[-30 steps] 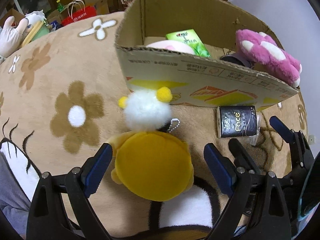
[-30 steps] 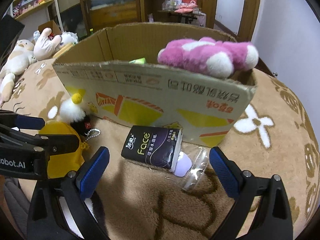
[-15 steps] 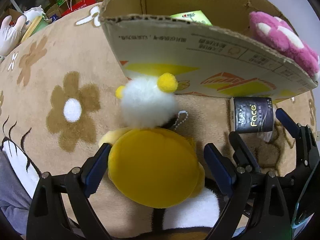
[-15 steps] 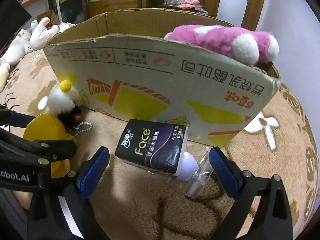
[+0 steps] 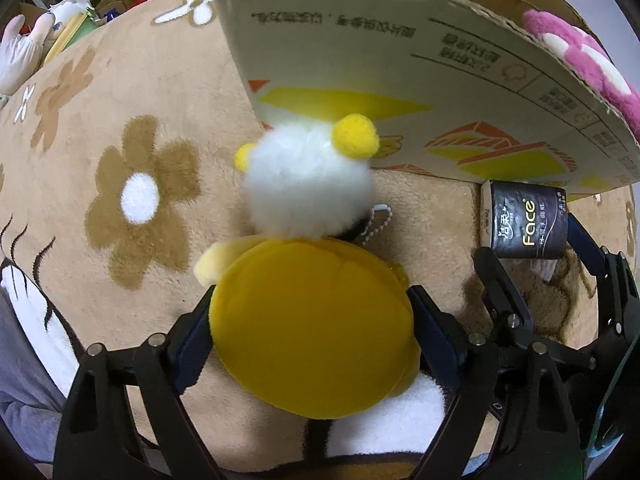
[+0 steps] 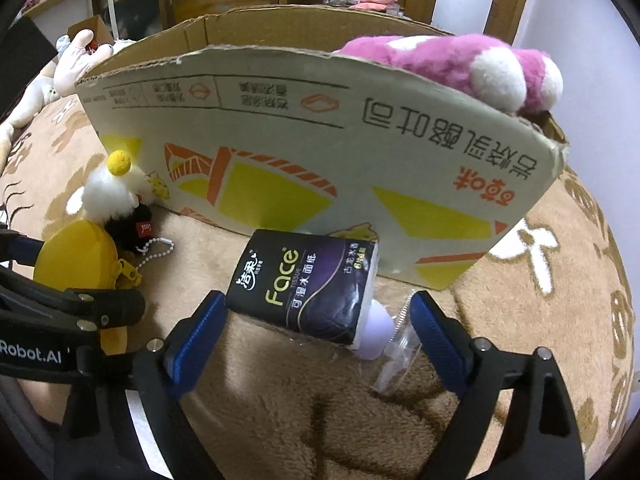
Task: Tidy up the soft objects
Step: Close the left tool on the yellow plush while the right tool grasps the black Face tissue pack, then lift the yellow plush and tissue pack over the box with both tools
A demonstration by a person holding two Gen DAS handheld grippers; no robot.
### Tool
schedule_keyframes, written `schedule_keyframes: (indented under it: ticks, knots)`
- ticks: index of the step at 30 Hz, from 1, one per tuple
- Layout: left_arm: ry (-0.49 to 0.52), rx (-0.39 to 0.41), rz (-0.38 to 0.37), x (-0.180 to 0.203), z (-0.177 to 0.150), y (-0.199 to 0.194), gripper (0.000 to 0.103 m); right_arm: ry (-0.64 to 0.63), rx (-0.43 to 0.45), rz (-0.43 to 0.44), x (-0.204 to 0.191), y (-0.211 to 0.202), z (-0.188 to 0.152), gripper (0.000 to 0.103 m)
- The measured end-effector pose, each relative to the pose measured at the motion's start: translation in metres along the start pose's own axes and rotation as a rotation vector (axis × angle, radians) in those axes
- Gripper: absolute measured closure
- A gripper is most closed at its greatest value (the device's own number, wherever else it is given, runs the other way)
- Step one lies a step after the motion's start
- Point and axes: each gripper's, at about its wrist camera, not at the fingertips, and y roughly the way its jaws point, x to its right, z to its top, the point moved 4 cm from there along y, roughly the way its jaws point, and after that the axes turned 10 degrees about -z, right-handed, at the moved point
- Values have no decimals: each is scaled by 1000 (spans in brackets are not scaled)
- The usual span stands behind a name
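Cardboard box [image 6: 320, 132] stands at the far side of the flower-patterned plush blanket [image 5: 120, 128], open top, printed text on its near wall upside down. A pink-and-white plush [image 6: 460, 60] lies in the box at its right end, partly over the rim; other contents are hidden behind the near wall in both views. Left gripper [image 5: 310, 332]: jaws closed in on the round yellow body of the yellow plush toy [image 5: 312, 332], blue pads pressing its left and right sides. The toy lies on the blanket just in front of the box, long axis running near to far, white fluffy head [image 5: 308, 188] with yellow pompoms pointing far toward the box wall, touching or almost touching it. A bead chain [image 5: 376, 224] hangs at its right side. Right gripper [image 6: 316, 336]: jaws wide apart, holding nothing, flanking the near end of the dark tissue pack [image 6: 304, 284]. The pack lies flat on the blanket, far end against the box wall, long axis running left to right and angled slightly, "Face" label up. A clear plastic wrapper [image 6: 400, 352] lies just right of the pack.
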Motion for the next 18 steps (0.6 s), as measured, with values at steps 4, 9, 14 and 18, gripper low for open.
schedule_keyframes:
  ticks: [4, 9, 14, 18]
  knots:
    - [5, 6, 6, 1, -1, 1, 20, -22, 12, 0, -9, -5, -3, 24]
    - [9, 20, 5, 5, -2, 2, 21, -20, 16, 3, -8, -10, -5, 30]
    - [22, 59, 22, 7, -6, -1, 21, -1, 11, 18, -4, -14, -9, 31]
    - [33, 92, 30, 14, -8, -8, 21, 10, 8, 34, 1, -17, -6, 31]
